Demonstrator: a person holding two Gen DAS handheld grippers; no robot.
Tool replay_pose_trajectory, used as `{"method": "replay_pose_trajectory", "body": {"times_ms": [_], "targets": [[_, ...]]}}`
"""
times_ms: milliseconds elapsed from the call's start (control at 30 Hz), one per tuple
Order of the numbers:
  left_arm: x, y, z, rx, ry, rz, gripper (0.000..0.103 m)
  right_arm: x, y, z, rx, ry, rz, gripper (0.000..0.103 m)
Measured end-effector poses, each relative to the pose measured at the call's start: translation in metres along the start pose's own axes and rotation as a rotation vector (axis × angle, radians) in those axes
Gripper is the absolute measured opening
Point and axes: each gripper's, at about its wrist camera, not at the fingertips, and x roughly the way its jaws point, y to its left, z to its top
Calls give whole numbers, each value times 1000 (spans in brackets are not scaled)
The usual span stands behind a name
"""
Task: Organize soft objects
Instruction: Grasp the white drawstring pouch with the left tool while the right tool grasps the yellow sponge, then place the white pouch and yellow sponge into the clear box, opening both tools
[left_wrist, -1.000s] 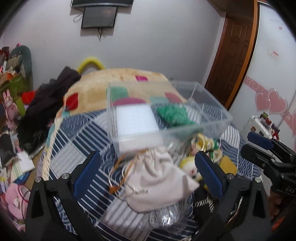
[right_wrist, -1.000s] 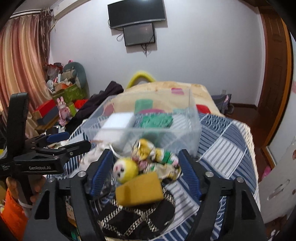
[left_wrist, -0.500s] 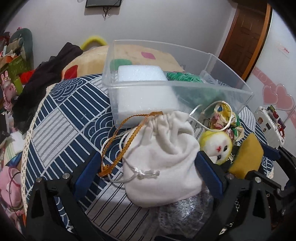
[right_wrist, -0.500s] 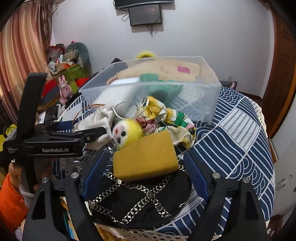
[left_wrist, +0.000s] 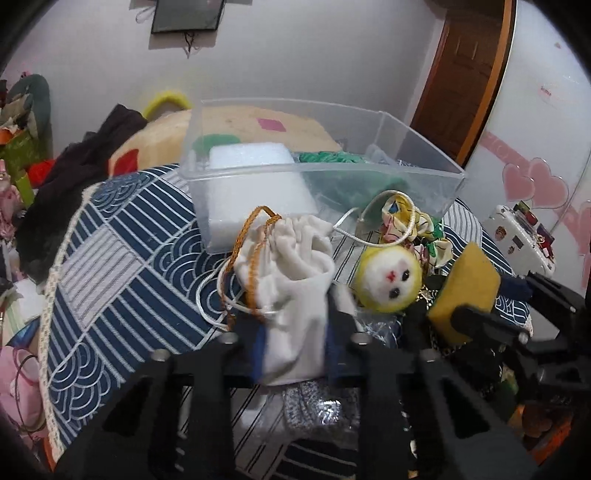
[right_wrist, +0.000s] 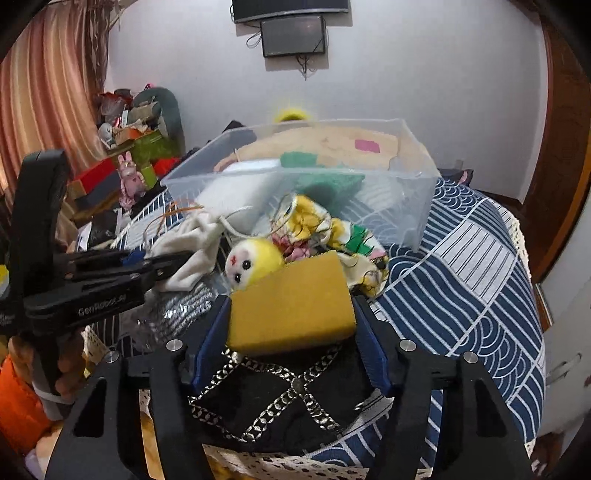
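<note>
My left gripper (left_wrist: 295, 332) has its jaws clamped on the cream drawstring cloth pouch (left_wrist: 291, 280); my right gripper (right_wrist: 290, 332) squeezes the yellow rectangular sponge (right_wrist: 291, 302), both before the clear plastic bin (right_wrist: 406, 184).

Home bedroom: bed with a navy-and-white patchwork wave-pattern quilt (right_wrist: 469, 258), striped orange-pink curtain (right_wrist: 48, 85), black wall-mounted TV (right_wrist: 291, 9), brown wooden door (left_wrist: 469, 77), white cabinet with pink heart stickers (left_wrist: 535, 181), cluttered toys and boxes (right_wrist: 129, 155).

- Left gripper (left_wrist: 293, 341): black frame, blue finger pads, silver screws, "GenRobot.AI" lettering.
- Right gripper (right_wrist: 290, 343): the same black, blue and silver.
- Orange sleeve (right_wrist: 16, 402).
</note>
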Motion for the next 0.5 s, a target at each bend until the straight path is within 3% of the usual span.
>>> {"method": "replay_pose_trajectory", "body": {"times_ms": [233, 500], "targets": [[-28, -6, -2, 7, -57, 2, 12, -15, -8, 7, 27, -57, -19, 61], [-57, -12, 19, 1, -153, -10, 12, -25, -9, 21, 41, -107, -41, 61]]}}
